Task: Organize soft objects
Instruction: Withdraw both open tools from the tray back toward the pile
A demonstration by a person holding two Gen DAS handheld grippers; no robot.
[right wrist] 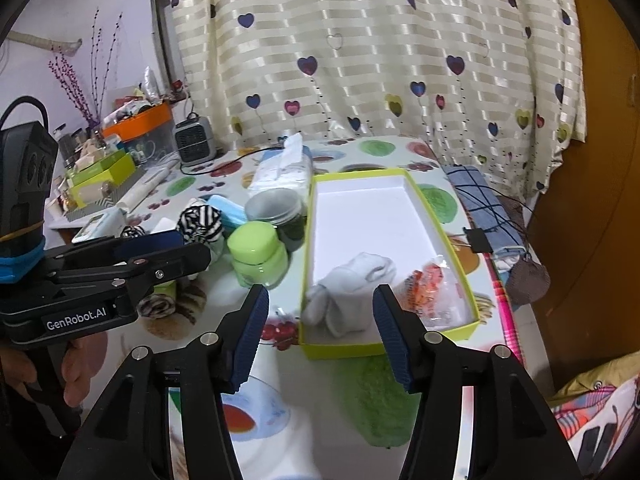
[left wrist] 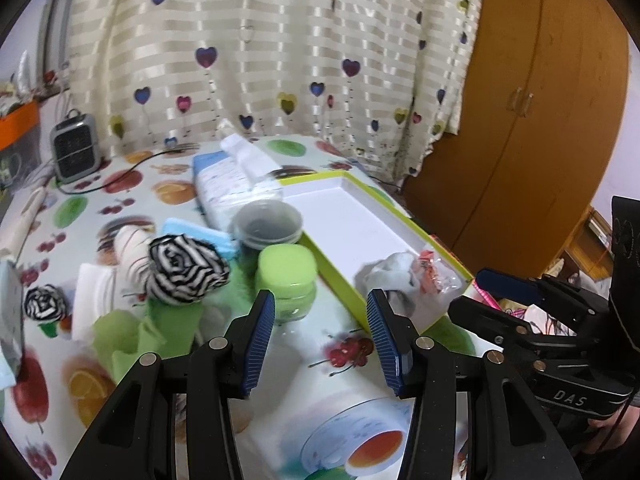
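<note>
The left claw point(left wrist: 322, 334) stands wide with nothing between its blue ribbed pads, hovering over the fruit-print counter point(left wrist: 304, 364) just in front of the near left corner of the lime-green box point(left wrist: 340, 276). The right claw point(right wrist: 320, 330) is also wide and holds nothing; seen from its own camera, its pads frame the near end of the same box point(right wrist: 436, 216), above the counter point(right wrist: 280, 364).

Inside the box, at its near end, lies a white sock point(right wrist: 352, 288), crumpled, with a clear plastic bag of orange-red bits point(right wrist: 432, 284) just beside it on the right. The far part of the white box floor is bare.

Left of the box stands a lime-green lidded jar point(left wrist: 286, 276), and behind it a clear round tub with a dark inside point(left wrist: 268, 224). A rolled black-and-white striped sock point(left wrist: 186, 270) sits left of the jar, with a second, smaller striped roll point(left wrist: 42, 302) well apart toward the left edge. A light-blue item point(left wrist: 200, 234) lies behind the larger roll, folded white cloth point(left wrist: 94, 292) to its left, and green cloth point(left wrist: 160, 328) spreads under and in front of it. A tissue pack with a white sheet sticking up point(left wrist: 236, 172) lies farther back, and a small grey heater point(left wrist: 76, 148) stands at the rear by the heart-print curtain point(left wrist: 280, 52).

A blue checked cloth point(right wrist: 480, 204) lies along the counter's right edge in the right wrist view
</note>
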